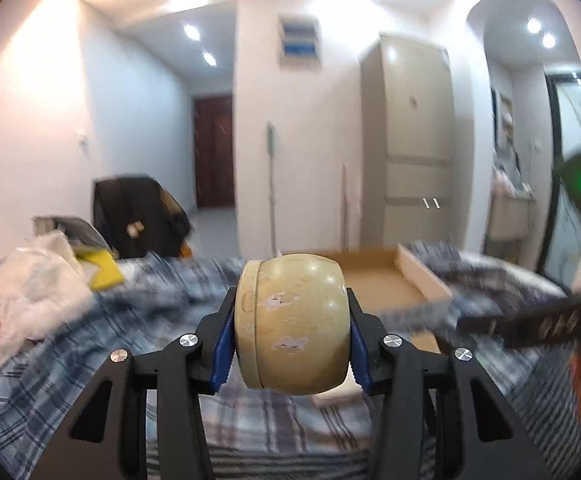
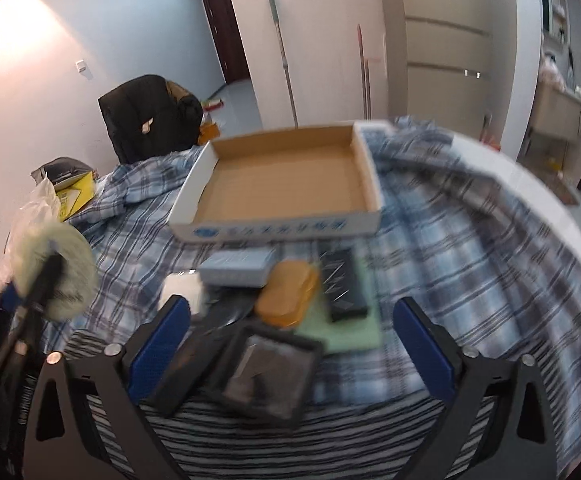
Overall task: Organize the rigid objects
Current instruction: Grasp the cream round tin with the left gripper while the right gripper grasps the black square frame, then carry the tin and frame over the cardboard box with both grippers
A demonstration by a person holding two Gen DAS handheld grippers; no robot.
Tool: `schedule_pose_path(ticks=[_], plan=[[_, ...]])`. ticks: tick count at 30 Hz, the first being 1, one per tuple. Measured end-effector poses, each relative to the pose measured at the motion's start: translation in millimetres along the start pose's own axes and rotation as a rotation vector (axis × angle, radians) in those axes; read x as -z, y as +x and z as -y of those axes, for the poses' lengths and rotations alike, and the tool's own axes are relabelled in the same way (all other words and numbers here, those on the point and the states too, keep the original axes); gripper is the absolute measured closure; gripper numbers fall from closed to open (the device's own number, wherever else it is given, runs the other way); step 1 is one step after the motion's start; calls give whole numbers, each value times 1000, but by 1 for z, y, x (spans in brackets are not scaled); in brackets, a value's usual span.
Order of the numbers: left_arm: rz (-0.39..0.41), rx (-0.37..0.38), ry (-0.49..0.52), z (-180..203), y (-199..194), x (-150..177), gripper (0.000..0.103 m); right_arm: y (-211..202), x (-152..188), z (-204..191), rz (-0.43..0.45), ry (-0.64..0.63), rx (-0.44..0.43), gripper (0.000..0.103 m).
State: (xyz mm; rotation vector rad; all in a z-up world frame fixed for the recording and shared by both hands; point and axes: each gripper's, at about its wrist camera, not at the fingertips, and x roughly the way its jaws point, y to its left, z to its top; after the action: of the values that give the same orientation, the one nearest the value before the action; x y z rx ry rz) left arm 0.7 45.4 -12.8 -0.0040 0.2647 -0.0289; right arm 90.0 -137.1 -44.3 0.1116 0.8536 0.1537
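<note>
My left gripper (image 1: pixel 290 330) is shut on a round beige tin (image 1: pixel 290 324) with small animal prints, held on its side above the plaid cloth. That tin shows blurred at the left edge (image 2: pixel 56 272) of the right wrist view. An open cardboard tray (image 2: pixel 282 184) lies farther back on the cloth, and also shows behind the tin (image 1: pixel 386 284). My right gripper (image 2: pixel 290 344) stands open above a cluster of small things: a black case (image 2: pixel 266 376), an orange box (image 2: pixel 286 298), a pale blue box (image 2: pixel 236 268) and a dark flat box (image 2: pixel 342 280) on a green sheet (image 2: pixel 354 332).
A blue plaid cloth (image 2: pixel 470 280) covers the surface. White plastic bags (image 1: pixel 22 284) and a yellow box (image 1: pixel 102 274) sit at the left. A black bag (image 2: pixel 146 116) rests on a chair behind. A tall cabinet (image 1: pixel 410 136) and leaning mop handles (image 2: pixel 284 60) stand by the back wall.
</note>
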Motion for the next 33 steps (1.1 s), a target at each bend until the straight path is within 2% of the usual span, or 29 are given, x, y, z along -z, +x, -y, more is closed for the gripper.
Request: schedule_pose_path(ticks=[3, 6, 10, 13, 15, 17, 21, 27, 33], plan=[[54, -28, -38, -10, -7, -3, 53, 9, 7, -14, -13, -13, 30, 6], [33, -55, -34, -10, 0, -3, 53, 19, 16, -19, -40, 0, 57, 6], [-3, -61, -64, -18, 7, 1, 53, 42, 26, -18, -122, 20, 77, 12], [-22, -63, -85, -26, 8, 3, 53, 55, 32, -15, -180, 43, 59, 17], [-24, -60, -86, -26, 9, 4, 53, 57, 33, -14, -187, 50, 53, 19], [-21, -60, -74, -23, 7, 5, 53, 57, 32, -14, -189, 37, 55, 27], [-11, -63, -46, -18, 5, 6, 53, 54, 34, -10, -217, 6, 30, 31], [-20, -41, -37, -16, 5, 6, 53, 46, 33, -1, -204, -38, 52, 32], [-23, -42, -33, -14, 5, 7, 53, 55, 40, 2, -236, -16, 61, 32]])
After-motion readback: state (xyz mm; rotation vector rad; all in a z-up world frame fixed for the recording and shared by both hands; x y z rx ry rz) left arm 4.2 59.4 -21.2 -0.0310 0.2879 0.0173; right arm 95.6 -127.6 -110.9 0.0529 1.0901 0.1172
